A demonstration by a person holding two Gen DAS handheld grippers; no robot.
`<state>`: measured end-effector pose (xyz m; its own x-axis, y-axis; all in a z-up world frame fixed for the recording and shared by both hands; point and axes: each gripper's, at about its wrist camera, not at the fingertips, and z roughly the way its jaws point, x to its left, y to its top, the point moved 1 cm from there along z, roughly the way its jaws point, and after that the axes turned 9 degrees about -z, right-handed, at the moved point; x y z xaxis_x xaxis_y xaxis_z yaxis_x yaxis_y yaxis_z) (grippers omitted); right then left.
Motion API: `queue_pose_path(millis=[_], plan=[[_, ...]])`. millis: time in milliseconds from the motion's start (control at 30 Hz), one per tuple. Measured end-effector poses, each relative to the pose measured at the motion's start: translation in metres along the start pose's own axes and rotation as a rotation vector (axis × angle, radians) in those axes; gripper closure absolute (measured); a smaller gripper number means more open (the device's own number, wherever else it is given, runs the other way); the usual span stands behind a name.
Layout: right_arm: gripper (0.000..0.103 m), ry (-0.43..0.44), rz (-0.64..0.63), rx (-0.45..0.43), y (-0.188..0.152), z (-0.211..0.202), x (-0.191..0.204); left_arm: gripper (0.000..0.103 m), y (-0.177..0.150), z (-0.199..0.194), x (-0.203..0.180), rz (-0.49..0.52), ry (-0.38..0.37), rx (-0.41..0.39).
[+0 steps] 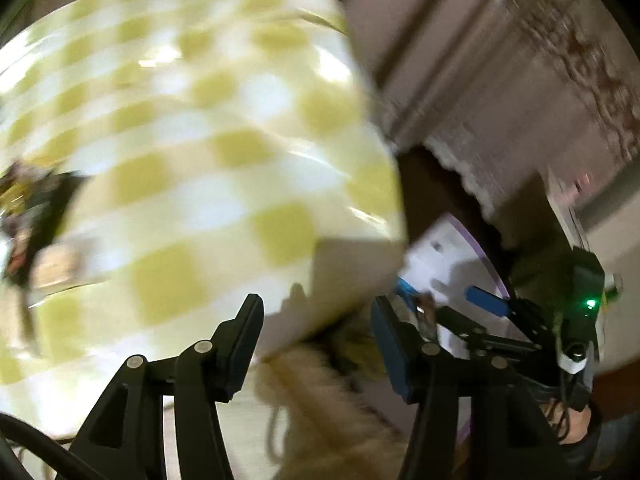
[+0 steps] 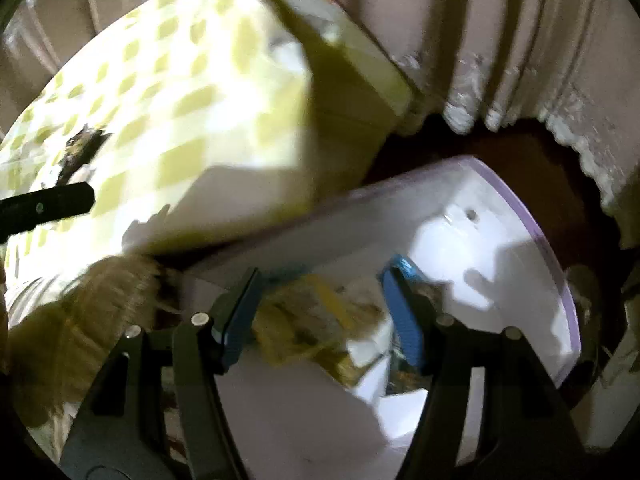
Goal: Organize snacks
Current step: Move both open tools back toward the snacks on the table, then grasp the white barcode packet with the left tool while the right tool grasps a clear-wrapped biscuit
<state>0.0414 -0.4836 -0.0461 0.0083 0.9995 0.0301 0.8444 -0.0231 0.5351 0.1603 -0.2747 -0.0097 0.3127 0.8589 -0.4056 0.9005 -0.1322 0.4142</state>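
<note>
Motion blurs both views. My left gripper [image 1: 316, 308] hangs open over the corner of a table with a yellow-and-white checked cloth [image 1: 192, 152], nothing between its fingers. A dark heap of snack packets [image 1: 16, 208] lies at the far left of the table. In the right wrist view my right gripper [image 2: 324, 276] is over a white bin with a purple rim [image 2: 552, 264]. Its blue pads [image 2: 404, 320] stand apart, and yellow snack packets [image 2: 304, 320] lie in the bin beneath them. The pads do not press on them. One left finger [image 2: 48, 204] reaches in over the table.
Pale pleated curtains with a lace hem [image 2: 472, 80] hang behind the table and bin, above dark floor [image 2: 520, 148]. Beige fuzzy fabric [image 1: 320, 400] sits by the table corner, beside the bin [image 1: 448, 256]. The hand on the right gripper [image 1: 576, 424] shows at the lower right.
</note>
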Motion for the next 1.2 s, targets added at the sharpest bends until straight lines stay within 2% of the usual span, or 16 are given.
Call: queue_pose_path(millis=[200,267,367,500,600,667,833,933,1000,1033,1200], plan=[[0.026,0.058,-0.114,-0.034,0.037,0.000,0.059,0.044,0.015,-0.063,0.118,-0.278,0.057,-0.182],[0.024,0.071,-0.157,-0.038,0.047,0.003,0.079,0.033,0.022,-0.081,0.161,-0.393,0.092,-0.234],[0.023,0.088,-0.237,-0.048,0.063,0.006,0.112,0.029,0.032,-0.093,0.220,-0.547,0.148,-0.249],[0.021,0.110,-0.351,-0.071,0.086,0.010,0.157,0.027,0.043,-0.080,0.265,-0.684,0.120,-0.201],[0.020,0.124,-0.434,-0.090,0.100,0.012,0.188,0.025,0.048,-0.066,0.269,-0.708,0.105,-0.185],[0.018,0.133,-0.494,-0.100,0.105,0.015,0.208,0.020,0.054,-0.060,0.270,-0.720,0.105,-0.179],[0.017,0.154,-0.622,-0.098,0.116,0.028,0.248,0.020,0.066,-0.043,0.276,-0.739,0.131,-0.145],[0.017,0.159,-0.672,-0.084,0.123,0.039,0.264,0.020,0.068,-0.030,0.276,-0.718,0.150,-0.114],[0.016,0.181,-0.707,-0.075,0.126,0.046,0.274,0.028,0.069,-0.028,0.273,-0.682,0.161,-0.125],[0.016,0.188,-0.720,-0.062,0.127,0.051,0.279,0.045,0.070,-0.028,0.271,-0.670,0.161,-0.121],[0.016,0.200,-0.743,-0.013,0.133,0.072,0.295,0.051,0.064,-0.035,0.271,-0.661,0.131,-0.142]])
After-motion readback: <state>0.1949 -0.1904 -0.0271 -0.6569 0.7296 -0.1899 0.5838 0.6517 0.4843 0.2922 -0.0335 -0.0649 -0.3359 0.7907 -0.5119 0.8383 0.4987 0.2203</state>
